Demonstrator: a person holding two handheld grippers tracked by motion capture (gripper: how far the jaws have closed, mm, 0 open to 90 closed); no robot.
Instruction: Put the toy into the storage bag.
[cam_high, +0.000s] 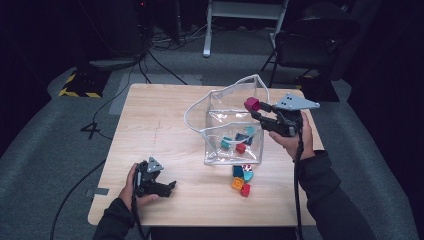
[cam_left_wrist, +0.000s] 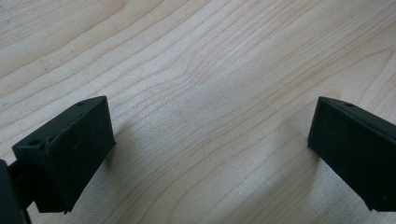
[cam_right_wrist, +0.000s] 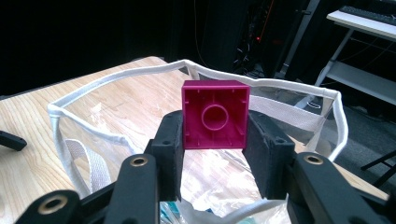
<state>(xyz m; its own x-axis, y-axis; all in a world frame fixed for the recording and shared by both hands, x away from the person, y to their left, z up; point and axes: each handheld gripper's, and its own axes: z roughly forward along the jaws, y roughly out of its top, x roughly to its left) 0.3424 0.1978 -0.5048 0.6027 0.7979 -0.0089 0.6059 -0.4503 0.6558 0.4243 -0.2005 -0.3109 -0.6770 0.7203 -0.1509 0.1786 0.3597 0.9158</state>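
a dark room with grey carpet surrounds the pale wooden surface (cam_high: 165, 135). from above, a clear bag (cam_high: 232, 130) with white trim stands open, a few blocks inside and four more blocks (cam_high: 242, 180) just in front of it. the right hand-held gripper (cam_high: 256, 109) holds a magenta block (cam_high: 252, 104) above the bag's right rim. the left hand-held gripper (cam_high: 167, 187) rests near the front left edge.

in the left gripper view its jaws stand wide apart over bare wood.

in the right gripper view the pads (cam_right_wrist: 170, 144) clamp the magenta block (cam_right_wrist: 215, 120), hollow side facing the camera.
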